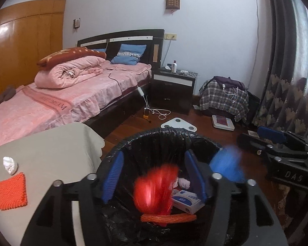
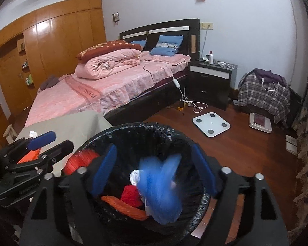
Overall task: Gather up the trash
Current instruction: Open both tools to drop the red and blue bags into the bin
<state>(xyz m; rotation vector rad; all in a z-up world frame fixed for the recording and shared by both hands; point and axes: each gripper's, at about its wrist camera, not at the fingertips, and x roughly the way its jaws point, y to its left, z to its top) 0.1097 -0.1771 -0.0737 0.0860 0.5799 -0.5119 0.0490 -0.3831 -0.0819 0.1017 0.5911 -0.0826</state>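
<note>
Both jaws spread over black-lined round bin [image 1: 166,135]: blurred red bag [image 1: 156,188], blue bag [image 2: 164,186] loose between them

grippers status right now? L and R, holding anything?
Left gripper: open, holding nothing; blurred red item between the fingers, over the bin.
Right gripper: open, holding nothing; blurred blue item between the fingers.

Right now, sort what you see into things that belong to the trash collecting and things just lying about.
Belongs to the job:
- black-lined trash bin
- red item dropping in below the left hand-held gripper
- blue item dropping in below the right hand-held gripper
- white crumpled tissue on the table

Just lying about:
- orange woven mat
- white bathroom scale
- bed
- nightstand
</note>
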